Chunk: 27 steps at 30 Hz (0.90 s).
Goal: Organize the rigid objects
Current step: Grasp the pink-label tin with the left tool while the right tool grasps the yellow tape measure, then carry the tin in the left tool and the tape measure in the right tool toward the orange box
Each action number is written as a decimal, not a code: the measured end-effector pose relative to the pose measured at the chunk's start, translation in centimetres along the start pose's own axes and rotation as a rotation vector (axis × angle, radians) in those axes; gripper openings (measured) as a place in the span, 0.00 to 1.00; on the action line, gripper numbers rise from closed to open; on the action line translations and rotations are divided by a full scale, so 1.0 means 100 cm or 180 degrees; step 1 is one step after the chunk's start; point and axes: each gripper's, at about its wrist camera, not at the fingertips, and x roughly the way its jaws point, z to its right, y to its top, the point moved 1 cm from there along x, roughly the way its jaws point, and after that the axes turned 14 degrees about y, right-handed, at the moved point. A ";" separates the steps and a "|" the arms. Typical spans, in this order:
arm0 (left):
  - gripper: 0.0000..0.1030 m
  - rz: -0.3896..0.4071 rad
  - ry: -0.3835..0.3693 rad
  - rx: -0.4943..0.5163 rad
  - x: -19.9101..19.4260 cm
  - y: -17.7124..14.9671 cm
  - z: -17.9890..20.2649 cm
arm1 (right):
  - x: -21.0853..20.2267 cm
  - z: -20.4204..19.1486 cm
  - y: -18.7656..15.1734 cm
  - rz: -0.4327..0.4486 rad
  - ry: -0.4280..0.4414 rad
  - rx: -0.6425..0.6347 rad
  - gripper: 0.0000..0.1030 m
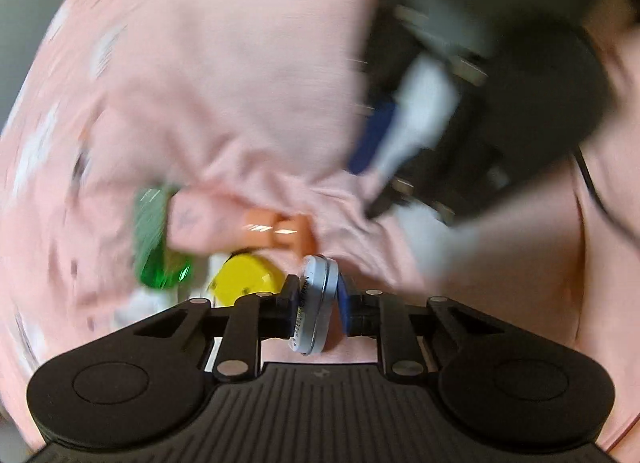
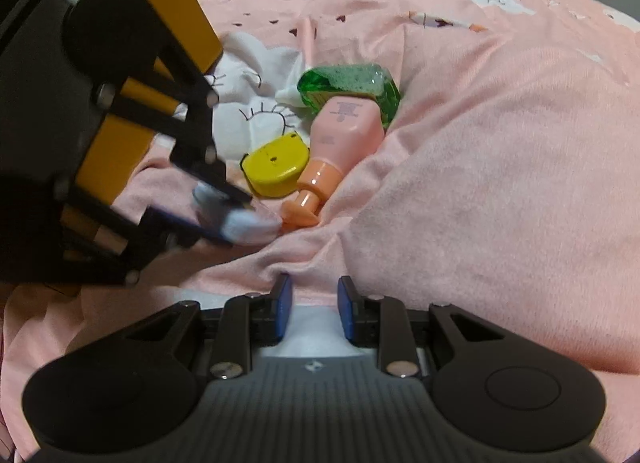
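My left gripper [image 1: 318, 299] is shut on a small round silver tin [image 1: 316, 303], held on edge between the blue pads. In the right wrist view the left gripper [image 2: 236, 219] holds the tin [image 2: 248, 225] above the pink blanket [image 2: 480, 163], left of the other items. A pink pump bottle [image 2: 340, 139], a green glass bottle [image 2: 352, 87] and a yellow round case [image 2: 276, 169] lie together on the blanket. They also show blurred in the left wrist view: pink bottle [image 1: 248, 223], green bottle [image 1: 156, 239], yellow case [image 1: 244, 275]. My right gripper [image 2: 314, 303] is open and empty, and it appears blurred in the left wrist view [image 1: 400, 135].
The pink blanket [image 1: 220, 83] is rumpled into folds, with a high mound at the right. A white cloth with drawn eyelashes [image 2: 256, 103] lies behind the yellow case. The left wrist view is motion-blurred.
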 end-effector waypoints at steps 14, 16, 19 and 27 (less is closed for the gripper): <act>0.18 -0.0065 -0.0096 -0.1792 -0.045 -0.041 -0.090 | 0.016 -0.038 0.050 0.0019 0.0046 -0.0993 0.42; 0.18 -0.0002 -0.0105 -0.1937 -0.055 -0.049 -0.097 | 0.029 -0.039 0.060 -0.0095 0.0095 -0.1119 0.44; 0.18 0.0071 -0.0090 -0.2072 -0.066 -0.057 -0.106 | 0.048 -0.042 0.067 -0.0257 0.0076 -0.1336 0.43; 0.18 0.0229 -0.0121 -0.2378 -0.079 -0.085 -0.120 | 0.089 -0.056 0.070 -0.0624 -0.0339 -0.1866 0.46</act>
